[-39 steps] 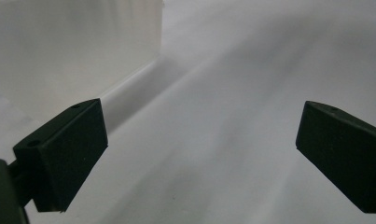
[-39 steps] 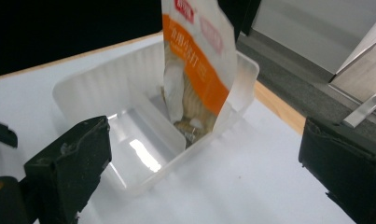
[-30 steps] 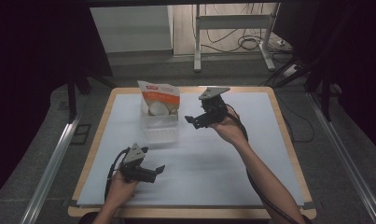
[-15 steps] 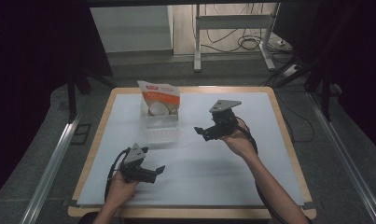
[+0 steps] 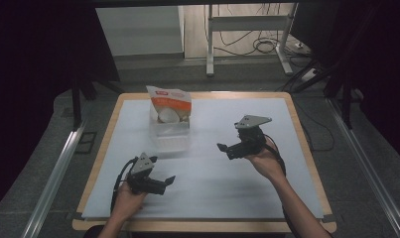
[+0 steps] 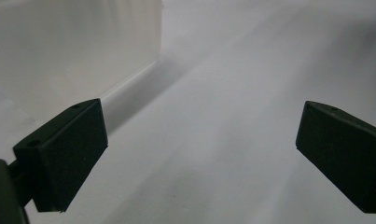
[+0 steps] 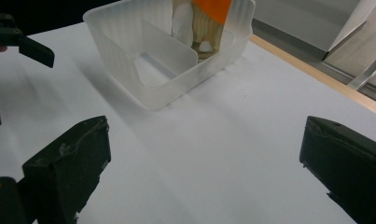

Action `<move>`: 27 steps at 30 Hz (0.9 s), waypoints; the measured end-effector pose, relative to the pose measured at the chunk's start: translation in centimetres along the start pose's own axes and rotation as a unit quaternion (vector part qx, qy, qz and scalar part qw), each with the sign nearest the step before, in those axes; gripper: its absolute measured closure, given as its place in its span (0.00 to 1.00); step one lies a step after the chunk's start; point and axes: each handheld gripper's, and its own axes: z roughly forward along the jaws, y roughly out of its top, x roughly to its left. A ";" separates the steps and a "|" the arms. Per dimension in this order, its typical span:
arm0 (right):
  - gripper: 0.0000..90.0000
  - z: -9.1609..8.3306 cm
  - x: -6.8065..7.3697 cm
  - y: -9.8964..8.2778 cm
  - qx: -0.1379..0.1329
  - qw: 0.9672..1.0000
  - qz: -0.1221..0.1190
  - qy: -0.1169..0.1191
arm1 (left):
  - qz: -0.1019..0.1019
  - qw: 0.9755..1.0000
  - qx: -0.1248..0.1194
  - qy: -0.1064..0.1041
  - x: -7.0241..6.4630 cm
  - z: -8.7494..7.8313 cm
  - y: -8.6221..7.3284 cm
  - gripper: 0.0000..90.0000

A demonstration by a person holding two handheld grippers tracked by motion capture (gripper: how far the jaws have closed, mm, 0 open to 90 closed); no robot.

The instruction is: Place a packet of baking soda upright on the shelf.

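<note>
A: Entry. The clear bin sits toward the far-left part of the tabletop, well in from the far edge. An orange-and-white pouch stands upright in its far compartment; the near compartment looks empty in the right gripper view.

B: Gripper states?

A: The right hand-held gripper is held above the tabletop right of centre, jaws spread wide, nothing between them, pointing at the bin. The left hand-held gripper is low near the front-left corner, jaws also spread and empty. Its own view shows a pale wall, probably the bin's side, close by on the left; blurred, so not certain.

B: Step in hand?

A: Judged as between handlings: the pouch is seated in the bin and both tools are apart from it.

B: Next move?

A: If the bin or pouch is to be handled, either gripper must close the gap first and line its open jaws over a rim or the pouch's top edge.
</note>
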 end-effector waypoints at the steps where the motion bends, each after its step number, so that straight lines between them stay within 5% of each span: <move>1: 0.02 -0.2 0.0 -0.1 -0.001 1.000 0.001 -0.001 | 0.000 1.000 0.000 0.000 0.0 0.0 0.0 0.02; 27: 0.01 -5.8 0.2 -6.8 -0.009 0.998 0.052 -0.040 | -0.004 1.000 -0.001 0.002 0.2 0.0 0.0 0.02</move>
